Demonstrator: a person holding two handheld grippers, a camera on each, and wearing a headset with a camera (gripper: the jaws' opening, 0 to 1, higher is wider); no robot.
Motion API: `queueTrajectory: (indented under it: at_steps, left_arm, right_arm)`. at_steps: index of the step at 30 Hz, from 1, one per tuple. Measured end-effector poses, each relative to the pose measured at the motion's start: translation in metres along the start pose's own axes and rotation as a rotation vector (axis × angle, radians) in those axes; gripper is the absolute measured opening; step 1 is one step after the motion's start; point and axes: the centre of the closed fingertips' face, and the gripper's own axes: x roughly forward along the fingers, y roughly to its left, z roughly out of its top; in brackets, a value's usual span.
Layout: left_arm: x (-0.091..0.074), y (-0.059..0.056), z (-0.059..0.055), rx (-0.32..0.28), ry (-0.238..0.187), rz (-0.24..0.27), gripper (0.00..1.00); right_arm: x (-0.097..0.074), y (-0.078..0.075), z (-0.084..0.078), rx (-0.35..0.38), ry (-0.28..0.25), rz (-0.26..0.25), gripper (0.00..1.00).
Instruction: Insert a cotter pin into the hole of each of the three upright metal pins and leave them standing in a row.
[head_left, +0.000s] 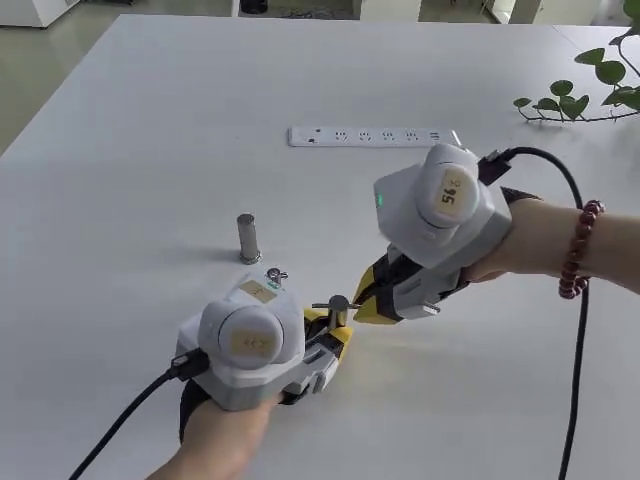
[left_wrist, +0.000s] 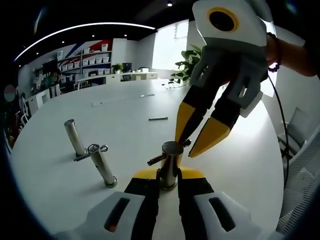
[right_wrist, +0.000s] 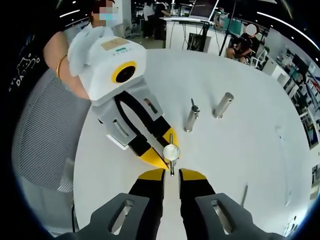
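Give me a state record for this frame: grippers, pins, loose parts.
left gripper: jaws shut on held pin, upright
right gripper: jaws shut on cotter pin, which crosses held pin's top
second pin: standing, cotter ring at top
third pin: standing, no cotter visible
spare cotter pin: lying on table

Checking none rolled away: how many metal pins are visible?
3: far pin standing alone, middle pin beside it, near pin held by the left gripper.
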Motion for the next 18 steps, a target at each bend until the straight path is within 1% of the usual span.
queueTrajectory:
  at_steps: [5,10,18]
  left_arm:
    - [-0.0002,0.0002,-0.0005,-0.004,0.0,0.003,0.12]
    - [-0.0001,0.0005,-0.0006,-0.005,0.001,0.004,0.12]
    - [0.0011,0.0013,-0.0011,-0.012,-0.002,0.006,0.12]
  right_arm:
    - [-0.0047,0.0001,-0.0016,0.001,-0.003,-0.009,0.05]
    - [-0.0049,0.0005,-0.0024,-0.004,0.0,-0.011,0.0]
    - [-0.0031,-0.0018,0.0025,-0.016,-0.006,-0.019,0.0]
